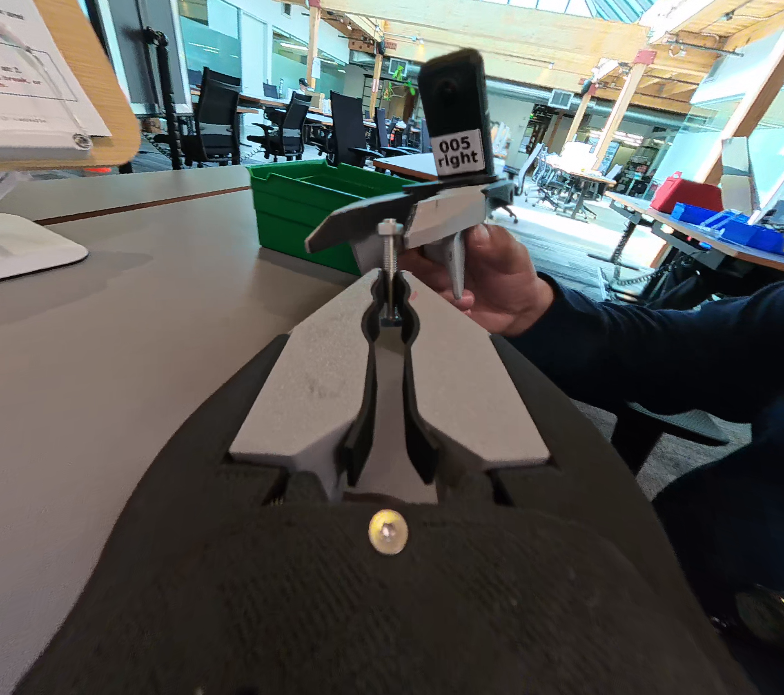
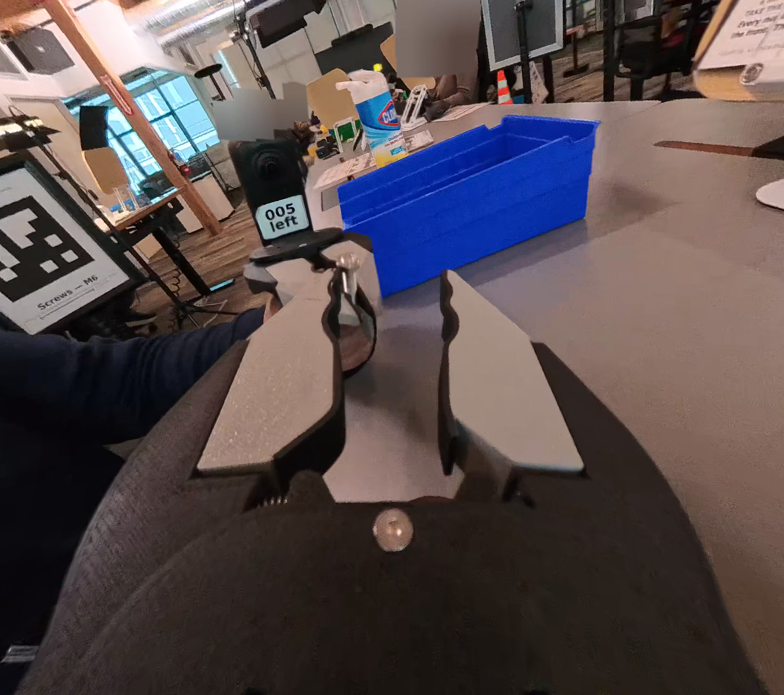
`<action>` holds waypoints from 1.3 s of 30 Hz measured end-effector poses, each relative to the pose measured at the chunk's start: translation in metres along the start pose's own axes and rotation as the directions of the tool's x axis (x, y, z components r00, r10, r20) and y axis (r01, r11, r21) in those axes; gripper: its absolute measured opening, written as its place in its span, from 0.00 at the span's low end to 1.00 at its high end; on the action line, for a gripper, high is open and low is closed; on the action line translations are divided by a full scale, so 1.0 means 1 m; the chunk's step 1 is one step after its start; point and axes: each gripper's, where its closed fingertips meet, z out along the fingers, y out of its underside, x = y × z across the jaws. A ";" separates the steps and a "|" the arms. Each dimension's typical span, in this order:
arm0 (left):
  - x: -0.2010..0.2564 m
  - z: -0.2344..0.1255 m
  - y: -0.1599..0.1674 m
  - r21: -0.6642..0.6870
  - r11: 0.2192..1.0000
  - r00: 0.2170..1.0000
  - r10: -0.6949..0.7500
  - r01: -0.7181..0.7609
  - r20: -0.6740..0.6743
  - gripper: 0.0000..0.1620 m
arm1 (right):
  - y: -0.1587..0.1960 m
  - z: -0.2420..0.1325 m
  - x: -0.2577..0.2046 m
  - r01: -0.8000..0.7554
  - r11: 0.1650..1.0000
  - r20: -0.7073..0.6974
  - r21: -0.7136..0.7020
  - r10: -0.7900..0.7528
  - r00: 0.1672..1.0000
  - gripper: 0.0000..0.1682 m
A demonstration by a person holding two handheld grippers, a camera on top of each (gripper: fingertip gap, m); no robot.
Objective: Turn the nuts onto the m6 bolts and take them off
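Left wrist view: the left gripper (image 1: 388, 293) is clamped on the lower shank of an upright bolt (image 1: 389, 263), head down, above the grey table (image 1: 127, 335). A nut (image 1: 390, 227) sits at the top, beside the right gripper (image 1: 360, 233). Right wrist view: the right gripper's jaws stand apart, empty. Steel is light, rigid and slippery; grip the nut by its flats.

Left tongs (image 1: 388, 301) closed to narrow slit, fingers pointing forward, slightly up. Right tongs (image 2: 388, 308) spread wide, nothing between fingers (image 2: 280, 382). Right hand (image 1: 496, 284) wraps handle of right tongs, dark sleeve on forearm. Two tools face each other, tips close.
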 end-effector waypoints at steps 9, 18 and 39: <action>-0.001 0.000 -0.001 0.007 1.000 1.000 -0.014 0.014 -0.002 0.01 | -0.009 -0.003 -0.018 0.053 0.997 0.049 0.048 -0.055 0.997 0.21; 0.001 0.001 0.001 -0.001 1.000 1.000 -0.006 0.006 -0.006 0.01 | -0.009 -0.004 -0.006 -0.041 0.997 0.047 0.064 0.038 0.998 0.20; -0.005 0.000 0.000 0.004 1.000 1.000 0.001 -0.001 0.031 0.01 | -0.010 0.007 -0.019 -0.025 0.995 0.063 0.097 0.019 0.998 0.22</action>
